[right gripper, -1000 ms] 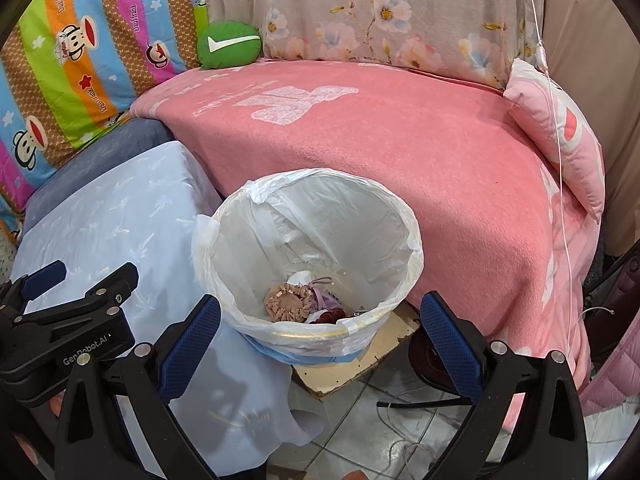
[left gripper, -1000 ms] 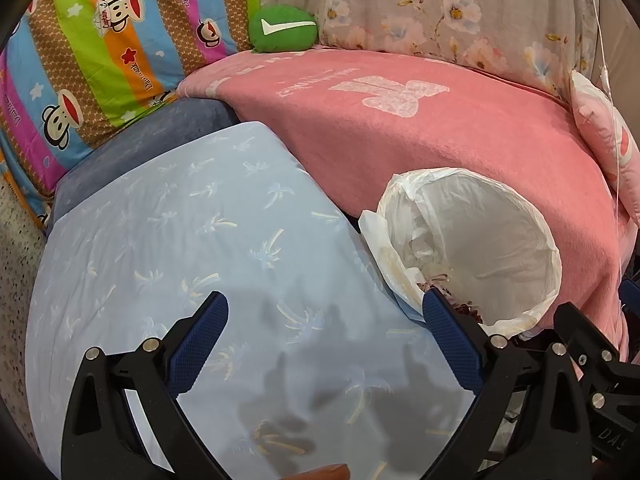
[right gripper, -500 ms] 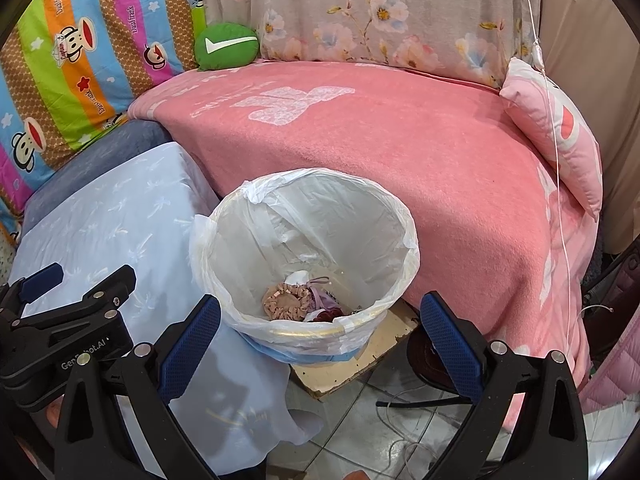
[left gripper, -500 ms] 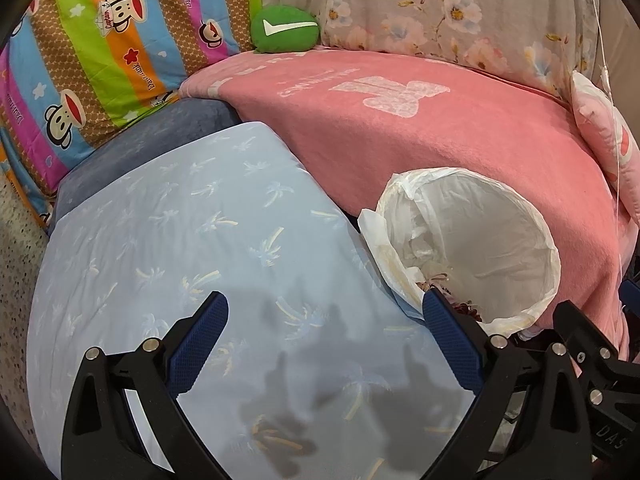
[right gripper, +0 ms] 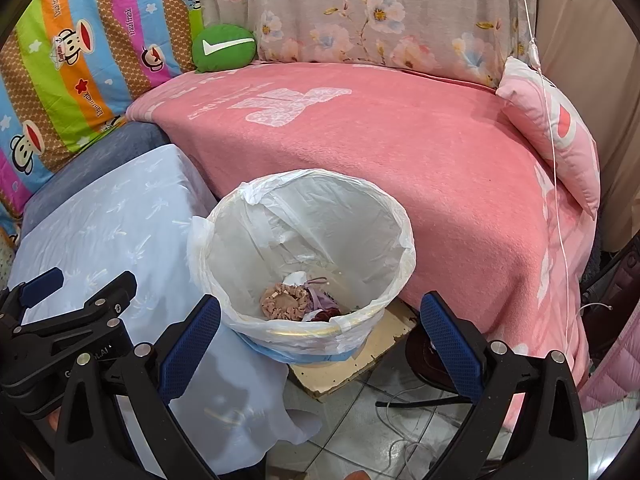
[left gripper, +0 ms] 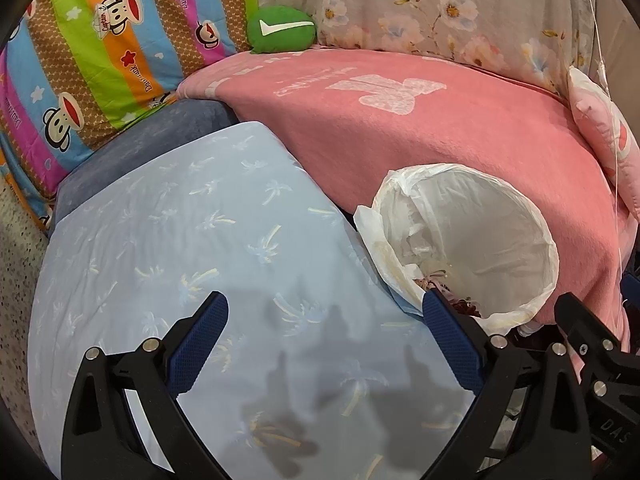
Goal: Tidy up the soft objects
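Left gripper: jaws spread wide, nothing between them; sits low centre of the left wrist view, over a pale blue cloth with palm print. Its shadow falls on the cloth just below.

Right gripper: also released, jaws wide, empty; low centre of the right wrist view, above the near rim of a bin lined with a white plastic bag. The left tool shows at that view's lower left.

Soft items lie at the bin's bottom: a beige ruffled scrunchie, with a lilac piece and a dark red scrunchie beside it to the right. Whether they touch is unclear.

The bin stands on a board on tiled floor, between the blue cloth and a pink blanket filling mid-frame. A green cushion with a white check mark rests at the blanket's far edge, upper left. A pink pillow leans at the right. Striped monkey-print fabric fills the upper left.
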